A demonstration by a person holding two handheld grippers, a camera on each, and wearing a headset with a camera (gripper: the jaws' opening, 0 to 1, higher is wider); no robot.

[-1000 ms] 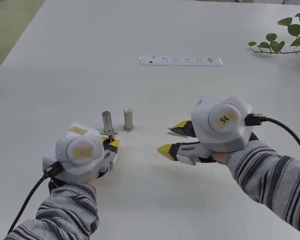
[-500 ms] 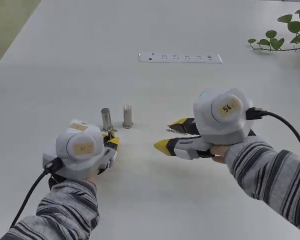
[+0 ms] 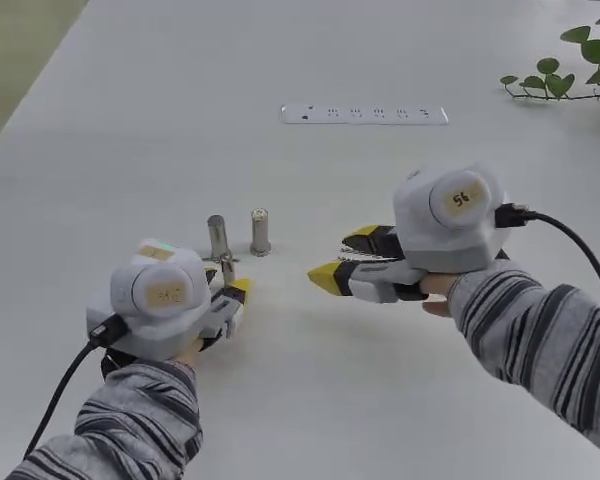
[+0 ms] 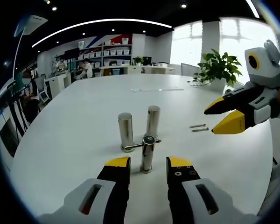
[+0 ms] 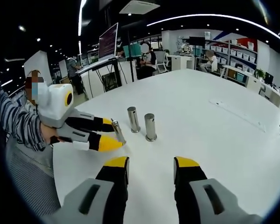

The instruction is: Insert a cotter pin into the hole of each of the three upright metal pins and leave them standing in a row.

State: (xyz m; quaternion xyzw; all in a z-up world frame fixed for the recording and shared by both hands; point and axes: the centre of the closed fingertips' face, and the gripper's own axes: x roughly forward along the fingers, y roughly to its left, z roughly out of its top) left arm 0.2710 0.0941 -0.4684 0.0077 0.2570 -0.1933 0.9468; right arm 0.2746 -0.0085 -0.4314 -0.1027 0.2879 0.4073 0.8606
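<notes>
Straddling the front metal pin (image 4: pixel 147 156): left gripper (image 4: pixel 148 162), jaws apart, one yellow tip on each side of the pin, a gap showing on both sides, so gripping nothing; that pin stands upright on the table (image 3: pixel 310 400), left of the middle and toward the near edge; a cotter pin (image 4: pixel 133 147) sits crosswise through its top, most of its length sticking out to the left in the left gripper view; its end comes close to the foot of the next pin, touching or not I cannot tell; second metal pin (image 4: pixel 126 132) and third metal pin (image 4: pixel 153 122) upright just behind the front one, side by side, apart from each other; the three make a tight cluster rather than one line; right gripper (image 5: pixel 151 164) jaws spread wide, nothing between them, held above the table to the right of the pins, tips aimed at the pins and the left gripper; two loose cotter pins (image 4: pixel 197 125) lie flat on the table between the pins and the right gripper; power strip (image 3: pixel 365 115) lies flat toward the far edge; plant (image 3: pixel 548 68) at the far right corner.
</notes>
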